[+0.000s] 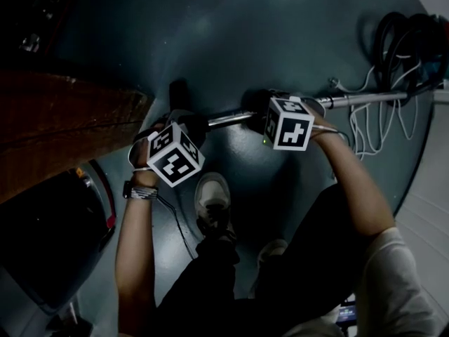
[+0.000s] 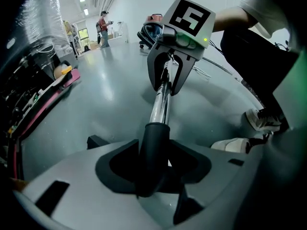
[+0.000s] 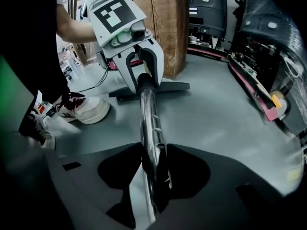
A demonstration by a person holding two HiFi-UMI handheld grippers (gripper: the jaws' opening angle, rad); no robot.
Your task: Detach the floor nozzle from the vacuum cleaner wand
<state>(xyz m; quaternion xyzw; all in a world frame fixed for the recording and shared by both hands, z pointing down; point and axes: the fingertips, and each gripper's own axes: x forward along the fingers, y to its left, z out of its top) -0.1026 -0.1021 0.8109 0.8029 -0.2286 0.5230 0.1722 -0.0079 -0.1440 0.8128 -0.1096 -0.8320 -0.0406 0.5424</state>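
The vacuum wand [image 1: 228, 119] is a chrome tube lying across the grey floor. Its left end goes into the black neck [image 2: 153, 145] of the floor nozzle [image 1: 179, 95]. My left gripper [image 1: 184, 126] [image 2: 153, 178] points steeply down and straddles that black neck, with floor showing beside the neck between the jaws. My right gripper [image 1: 272, 114] [image 3: 151, 176] straddles the chrome tube [image 3: 147, 123] a little further right, with a sliver of gap beside the tube. Each gripper shows in the other's view: the right gripper [image 2: 170, 78] and the left gripper [image 3: 141, 78] both sit over the wand. The flat nozzle foot [image 3: 160, 86] rests on the floor.
A wooden crate [image 1: 63, 118] [image 3: 165, 28] stands close behind the nozzle. The coiled black hose [image 1: 414, 41] and a white cable [image 1: 372, 128] lie at the right. The person's shoes [image 1: 214, 199] stand just below the wand. A dark machine [image 1: 49, 244] fills the lower left.
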